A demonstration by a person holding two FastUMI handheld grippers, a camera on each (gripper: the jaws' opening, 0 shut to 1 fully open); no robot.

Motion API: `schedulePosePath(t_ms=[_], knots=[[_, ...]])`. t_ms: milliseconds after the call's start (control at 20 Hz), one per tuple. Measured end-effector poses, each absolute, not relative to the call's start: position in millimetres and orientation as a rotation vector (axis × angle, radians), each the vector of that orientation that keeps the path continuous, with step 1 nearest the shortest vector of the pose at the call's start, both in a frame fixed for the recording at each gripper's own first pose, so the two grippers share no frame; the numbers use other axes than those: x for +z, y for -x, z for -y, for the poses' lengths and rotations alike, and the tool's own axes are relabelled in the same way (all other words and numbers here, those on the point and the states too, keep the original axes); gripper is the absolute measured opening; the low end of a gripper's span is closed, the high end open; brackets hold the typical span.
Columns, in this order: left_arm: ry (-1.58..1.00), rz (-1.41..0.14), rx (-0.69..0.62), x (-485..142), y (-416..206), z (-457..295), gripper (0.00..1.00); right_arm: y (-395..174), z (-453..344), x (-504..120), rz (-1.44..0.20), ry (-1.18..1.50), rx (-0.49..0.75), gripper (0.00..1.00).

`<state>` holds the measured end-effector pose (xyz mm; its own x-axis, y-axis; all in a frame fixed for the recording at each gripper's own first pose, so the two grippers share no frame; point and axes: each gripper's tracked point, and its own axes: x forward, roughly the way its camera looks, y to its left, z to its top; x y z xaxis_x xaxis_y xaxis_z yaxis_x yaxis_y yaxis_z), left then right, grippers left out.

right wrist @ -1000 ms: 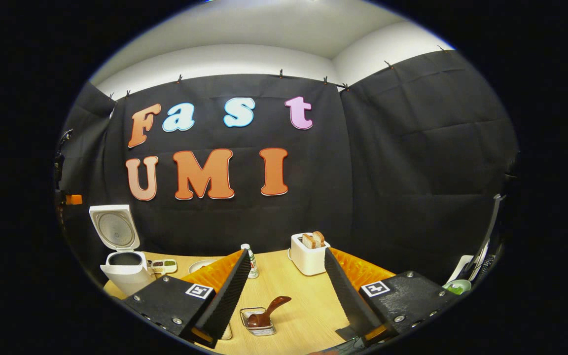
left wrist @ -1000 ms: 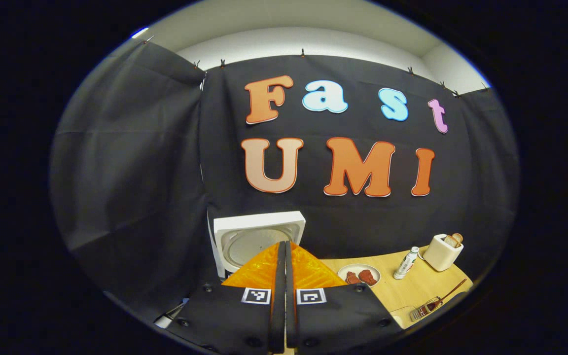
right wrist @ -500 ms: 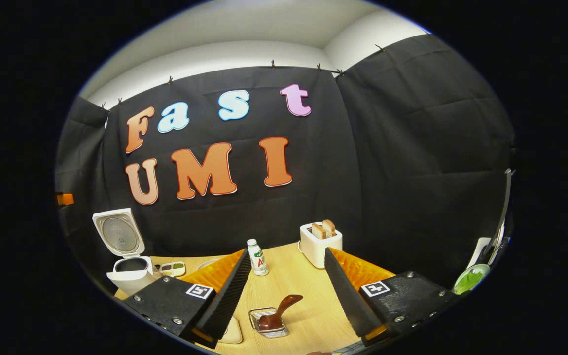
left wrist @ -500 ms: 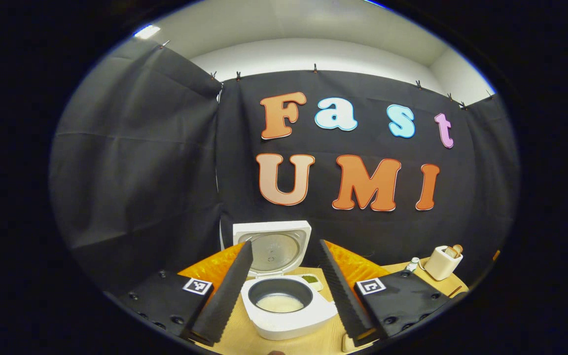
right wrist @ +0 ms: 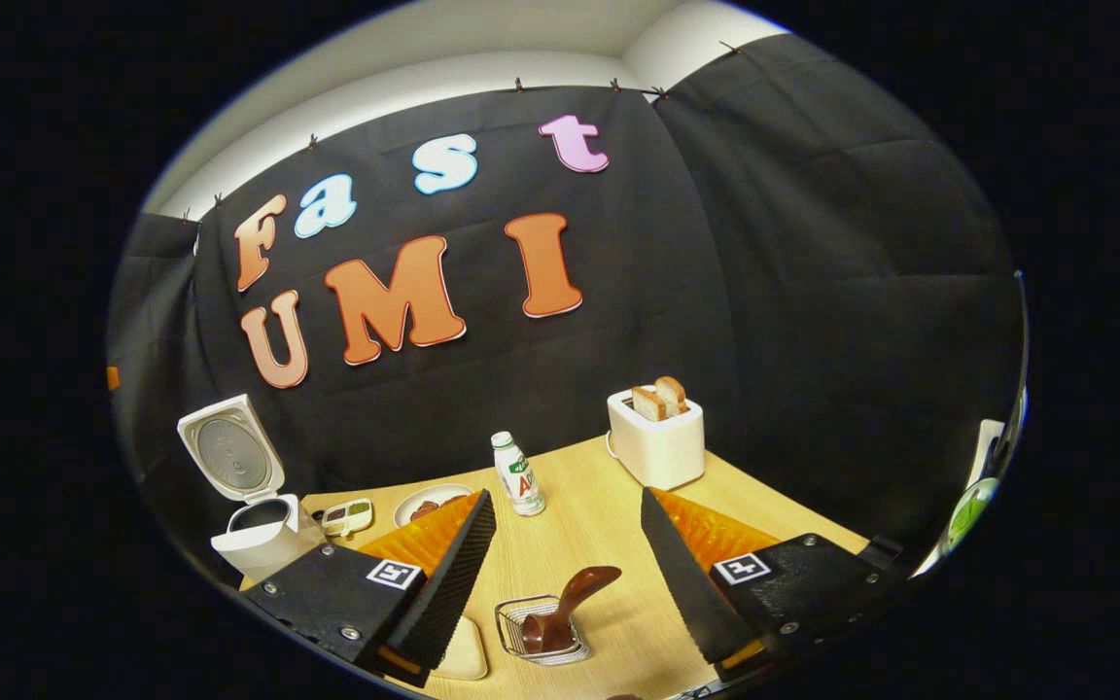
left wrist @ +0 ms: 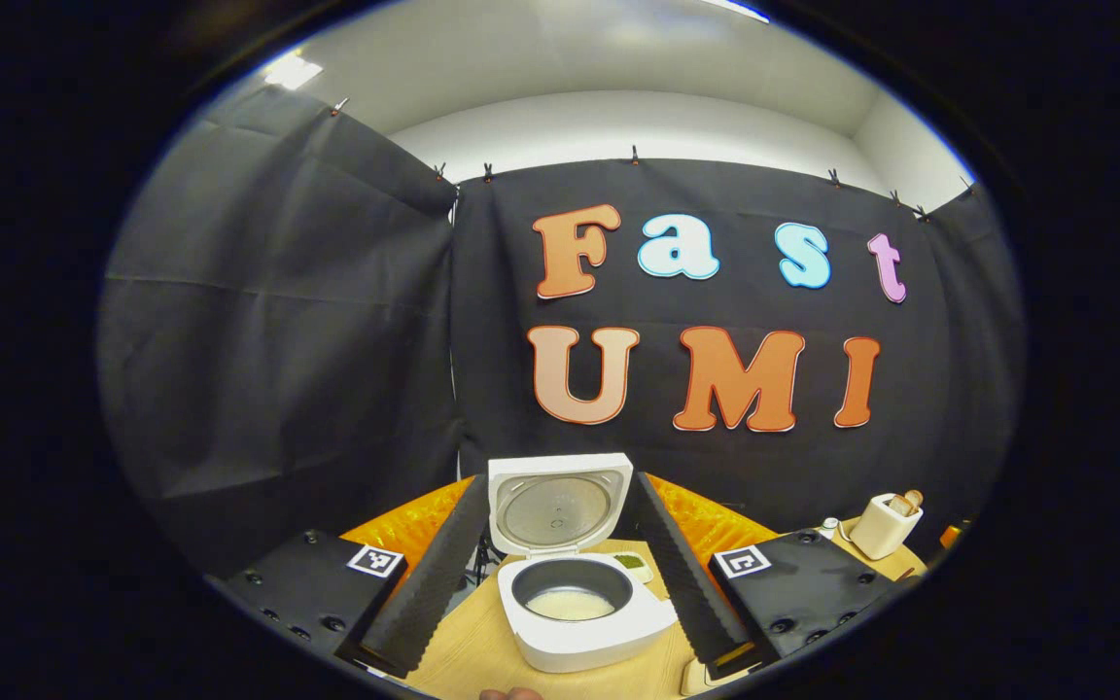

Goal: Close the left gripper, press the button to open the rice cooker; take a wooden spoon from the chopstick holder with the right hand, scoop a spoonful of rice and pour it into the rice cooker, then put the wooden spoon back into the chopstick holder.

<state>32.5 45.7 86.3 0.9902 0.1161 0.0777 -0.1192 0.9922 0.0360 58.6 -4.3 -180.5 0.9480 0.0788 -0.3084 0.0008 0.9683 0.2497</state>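
Left gripper view: we recorded the left gripper (left wrist: 560,569) with its jaws spread wide, where a second before they had been pressed together in front of the raised lid. Half a second before they already stood apart, and since then the rice cooker (left wrist: 584,622) had slid slightly lower in the view and sat framed between the two fingers, touching neither. Its lid (left wrist: 560,504) stood upright and open, and the dark inner pot (left wrist: 572,588) held a pale layer at the bottom. We logged a small divided dish (left wrist: 630,562) just behind the cooker and a white toaster (left wrist: 883,525) well off to the right on the wooden table (left wrist: 468,651).

Right gripper view: we noted the right gripper (right wrist: 568,569) likewise wide apart and holding nothing, the same spread as in both earlier pictures. The view had tipped downward over that second, so more tabletop showed and the toaster (right wrist: 657,442) with its two bread slices lay farther up. The wooden spoon (right wrist: 565,608) leaned in a wire chopstick holder (right wrist: 542,637) between the fingers and near them, untouched. We also listed a small bottle (right wrist: 518,474), a plate of food (right wrist: 429,506), the open rice cooker (right wrist: 254,530) at far left, and a pale pad (right wrist: 465,649) just beside the holder.
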Motion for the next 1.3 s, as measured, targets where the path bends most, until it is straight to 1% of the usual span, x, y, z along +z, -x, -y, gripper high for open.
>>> schedulePosePath(t_ms=[200,300,750,850,900,950,1000,1050,1100,1150,1200,1300], knots=[[-0.048,0.066,0.17,80.1,-20.8,-56.7,1.0,-69.2,3.5,-224.6,-0.4,-0.332,0.047,0.95],[-0.042,0.062,0.16,78.0,-15.5,-54.6,1.0,-72.2,-0.2,-245.9,-0.443,-0.378,0.051,0.95],[-0.073,0.036,0.237,66.7,11.0,-76.4,1.0,-71.2,-27.5,-308.7,-0.594,-0.488,0.089,0.95],[-0.076,0.032,0.245,65.3,12.2,-79.5,1.0,-68.9,-34.6,-319.0,-0.63,-0.51,0.097,0.93],[-0.078,0.029,0.254,65.3,14.3,-82.7,1.0,-66.9,-37.2,-323.1,-0.645,-0.521,0.095,0.81],[-0.077,0.027,0.262,62.9,14.5,-86.6,1.0,-67.5,-39.1,-326.3,-0.655,-0.527,0.089,0.75],[-0.075,0.023,0.265,61.7,14.2,-87.5,1.0,-67.2,-40.4,-327.3,-0.663,-0.535,0.086,0.63],[-0.073,0.017,0.266,59.0,14.7,-87.2,1.0,-67.3,-43.7,-328.9,-0.677,-0.547,0.09,0.57],[-0.073,0.012,0.265,55.9,14.4,-87.2,1.0,-64.0,-47.0,-332.2,-0.706,-0.557,0.094,0.44],[-0.074,0.006,0.264,53.6,13.7,-88.8,1.0,-63.2,-47.0,-332.7,-0.719,-0.565,0.086,0.37],[-0.076,0.002,0.264,51.7,13.5,-90.0,1.0,-66.4,-42.7,-332.8,-0.715,-0.556,0.064,0.23],[-0.074,-0.002,0.267,48.8,13.1,-92.8,1.0,-63.0,-43.7,-332.8,-0.727,-0.538,0.067,0.18]])
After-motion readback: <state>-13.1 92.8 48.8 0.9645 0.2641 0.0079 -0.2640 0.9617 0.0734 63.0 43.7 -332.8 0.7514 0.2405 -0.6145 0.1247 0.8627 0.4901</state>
